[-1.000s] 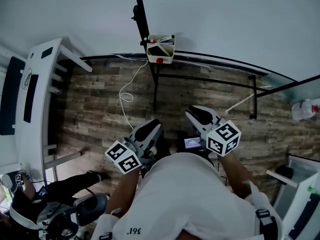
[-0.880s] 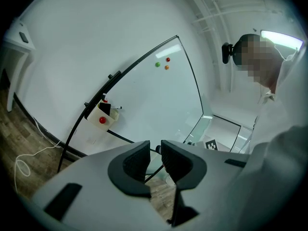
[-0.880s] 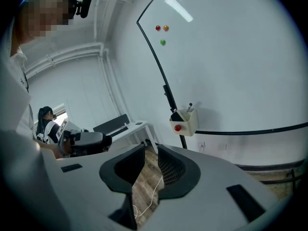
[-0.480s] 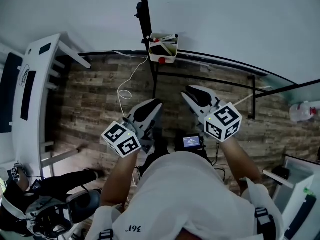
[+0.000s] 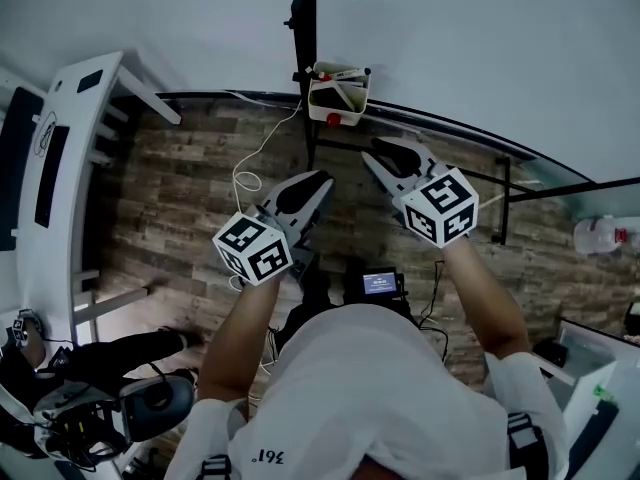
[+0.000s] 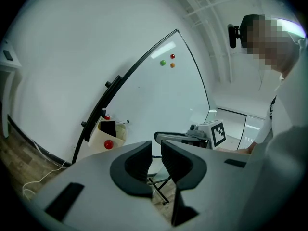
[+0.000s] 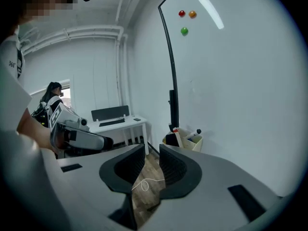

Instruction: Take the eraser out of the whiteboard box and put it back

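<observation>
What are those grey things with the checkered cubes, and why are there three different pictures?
A person holds two hand tools, and each one has a claw that pinches like tongs. The checkered cubes are part of the tools. One picture comes from a camera on the person's head, looking down at the left claw and the right claw. The other two come from small cameras riding on each tool, looking out between its jaws. Both claws are slightly open and hold nothing. Ahead is a whiteboard with a small box hanging on it. The dark block inside looks like the eraser. Below is a wooden floor.
</observation>
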Available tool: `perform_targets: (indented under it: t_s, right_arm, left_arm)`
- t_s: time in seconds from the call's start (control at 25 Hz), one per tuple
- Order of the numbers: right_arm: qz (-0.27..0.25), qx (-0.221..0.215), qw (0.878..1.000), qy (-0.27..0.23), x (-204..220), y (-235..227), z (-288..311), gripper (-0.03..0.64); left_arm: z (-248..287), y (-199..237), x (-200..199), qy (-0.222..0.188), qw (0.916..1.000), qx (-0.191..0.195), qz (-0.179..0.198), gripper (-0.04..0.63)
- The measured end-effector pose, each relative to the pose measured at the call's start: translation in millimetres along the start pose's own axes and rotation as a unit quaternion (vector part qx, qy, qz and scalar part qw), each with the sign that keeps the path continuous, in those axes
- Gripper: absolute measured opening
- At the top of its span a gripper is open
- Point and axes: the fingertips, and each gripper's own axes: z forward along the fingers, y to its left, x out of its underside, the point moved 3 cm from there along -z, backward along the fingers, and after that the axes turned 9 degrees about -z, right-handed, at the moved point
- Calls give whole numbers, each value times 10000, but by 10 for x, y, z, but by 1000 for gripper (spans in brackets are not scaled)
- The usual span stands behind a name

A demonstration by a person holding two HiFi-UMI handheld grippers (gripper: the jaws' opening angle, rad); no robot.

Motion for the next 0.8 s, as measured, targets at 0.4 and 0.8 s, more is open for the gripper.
perform_targets:
  t_s: [0.4, 0.8]
  right_arm:
    - [-720, -104, 9957, 581, 29, -230, 432, 105]
    - [-1163, -103, 9876, 1053, 8, -386, 905, 124]
  left_arm:
    - [172, 312, 37, 108, 9997, -206, -124, 61]
    - [241, 625, 57, 238, 9986, -419, -214, 61]
